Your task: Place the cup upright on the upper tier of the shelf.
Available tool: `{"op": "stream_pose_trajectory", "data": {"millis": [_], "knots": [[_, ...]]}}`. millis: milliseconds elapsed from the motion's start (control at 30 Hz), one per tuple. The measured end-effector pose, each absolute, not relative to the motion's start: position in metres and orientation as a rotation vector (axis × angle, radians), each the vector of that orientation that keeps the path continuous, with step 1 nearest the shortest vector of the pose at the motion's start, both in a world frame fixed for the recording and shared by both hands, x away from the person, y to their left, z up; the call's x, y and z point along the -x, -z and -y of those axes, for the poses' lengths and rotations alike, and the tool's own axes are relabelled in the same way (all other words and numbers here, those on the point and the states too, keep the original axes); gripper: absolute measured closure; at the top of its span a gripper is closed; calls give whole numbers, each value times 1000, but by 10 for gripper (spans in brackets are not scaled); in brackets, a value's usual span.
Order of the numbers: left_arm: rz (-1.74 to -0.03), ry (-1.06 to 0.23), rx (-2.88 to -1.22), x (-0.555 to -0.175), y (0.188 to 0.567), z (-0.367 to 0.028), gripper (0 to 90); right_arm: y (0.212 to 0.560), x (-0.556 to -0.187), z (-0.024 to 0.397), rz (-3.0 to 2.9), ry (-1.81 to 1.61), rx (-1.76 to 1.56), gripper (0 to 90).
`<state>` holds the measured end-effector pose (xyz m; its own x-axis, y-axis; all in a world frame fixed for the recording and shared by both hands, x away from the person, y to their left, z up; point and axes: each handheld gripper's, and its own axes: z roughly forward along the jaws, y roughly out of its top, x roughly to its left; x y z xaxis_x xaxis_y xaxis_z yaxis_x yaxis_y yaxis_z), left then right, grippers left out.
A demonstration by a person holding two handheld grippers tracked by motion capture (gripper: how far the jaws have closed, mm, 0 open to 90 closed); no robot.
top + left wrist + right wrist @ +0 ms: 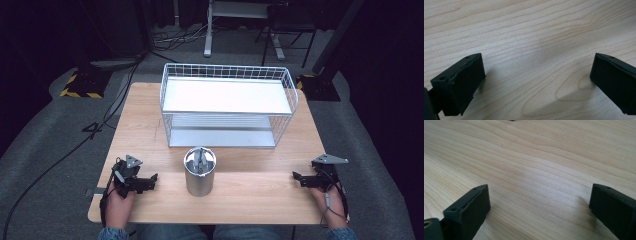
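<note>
Showing canister, wire rack, high view

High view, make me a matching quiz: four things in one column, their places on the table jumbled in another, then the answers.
Things:
1. rack
2. can
3. left gripper
4. right gripper

Places:
A. near edge, right side of the table
B. far half
C. near edge, left side
D. middle, in front of the rack

Pairs: 1-B, 2-D, 3-C, 4-A

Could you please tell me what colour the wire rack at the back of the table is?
The wire rack is white, clearest in the high view.
</note>
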<state>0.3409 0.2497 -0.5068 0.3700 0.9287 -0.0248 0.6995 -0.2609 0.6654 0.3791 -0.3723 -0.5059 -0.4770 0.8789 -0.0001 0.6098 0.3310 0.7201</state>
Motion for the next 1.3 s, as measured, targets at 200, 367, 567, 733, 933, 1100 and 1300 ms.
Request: {"op": "stream_pose_trajectory", "data": {"millis": [200, 367, 567, 733, 933, 1100, 1300], "knots": [[-1398, -501, -2046, -341, 507, -250, 1, 505, -378, 373, -2207, -957, -1300, 103], [-1397, -500, -2047, -341, 507, -250, 1, 505, -377, 373, -2208, -957, -1296, 110], [-1355, -478, -2070, -339, 507, -253, 1, 505, -377, 373, -2204, -959, -1299, 117], [-1343, -507, -2088, -338, 504, -251, 2, 505, -377, 373, -2203, -959, -1300, 118], [-1293, -548, -2054, -332, 488, -251, 3, 505, -377, 373, -2203, -958, -1301, 119], [-1264, -529, -2002, -327, 474, -251, 3, 505, -377, 373, -2203, -958, -1301, 120], [-1212, -535, -1955, -319, 456, -250, 3, 505, -377, 373, -2203, -958, -1301, 120]]}}
